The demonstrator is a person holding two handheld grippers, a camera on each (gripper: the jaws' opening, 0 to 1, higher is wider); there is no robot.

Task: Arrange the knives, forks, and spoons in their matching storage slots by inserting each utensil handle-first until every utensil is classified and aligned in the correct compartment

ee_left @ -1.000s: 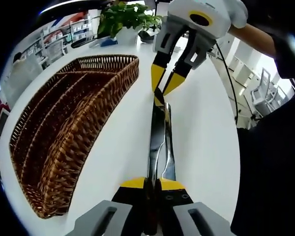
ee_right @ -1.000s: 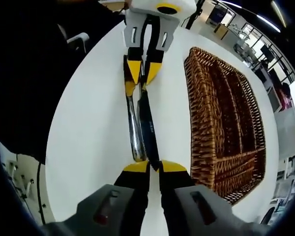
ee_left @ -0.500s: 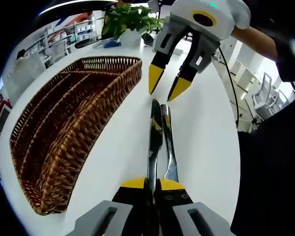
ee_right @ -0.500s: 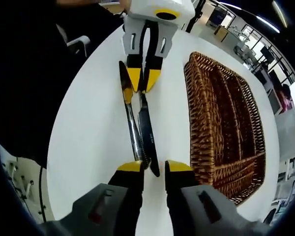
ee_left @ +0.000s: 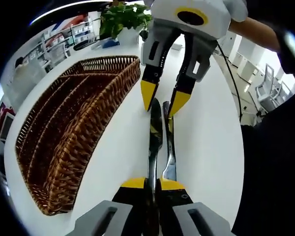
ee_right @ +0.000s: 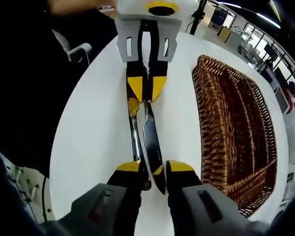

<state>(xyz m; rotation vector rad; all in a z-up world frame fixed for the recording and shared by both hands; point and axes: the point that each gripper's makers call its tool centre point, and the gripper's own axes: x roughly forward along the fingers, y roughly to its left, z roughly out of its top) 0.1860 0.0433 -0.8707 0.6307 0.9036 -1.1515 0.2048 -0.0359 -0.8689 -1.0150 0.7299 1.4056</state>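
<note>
Two utensils lie side by side on the white table (ee_left: 113,147), lengthwise btwn the two grippers: a knife (ee_left: 154,142) w/ a dark blade, and a shiny steel piece (ee_left: 169,147) just beside it, touching or nearly so. Can't tell if the steel one is a fork or a spoon; its head is hidden by the jaws.

In the right gripper view the same pair shows as knife (ee_right: 152,147) and steel handle (ee_right: 136,142), running from the right gripper (ee_right: 151,168) up to the left one.

Left gripper (ee_left: 152,184): yellow-tipped jaws pressed together on the near ends of both utensils, pinching them. Seen from the other side (ee_right: 145,88), its tips sit closed over the pair.

Right gripper: jaws spread, a clear gap btwn the tips, straddling the far ends of the utensils w/o gripping. In the left gripper view (ee_left: 161,101) its yellow tips hang apart just above the knife tip.

Wicker tray (ee_left: 64,137), brown, w/ long slots, sits on the table beside the utensils, apart from them; also seen in the right gripper view (ee_right: 236,132). Slots look bare of cutlery.

Potted plant (ee_left: 123,19) at the table's far end, beyond the tray. A person's sleeve and arm (ee_left: 265,34) reach in behind the right gripper.
</note>
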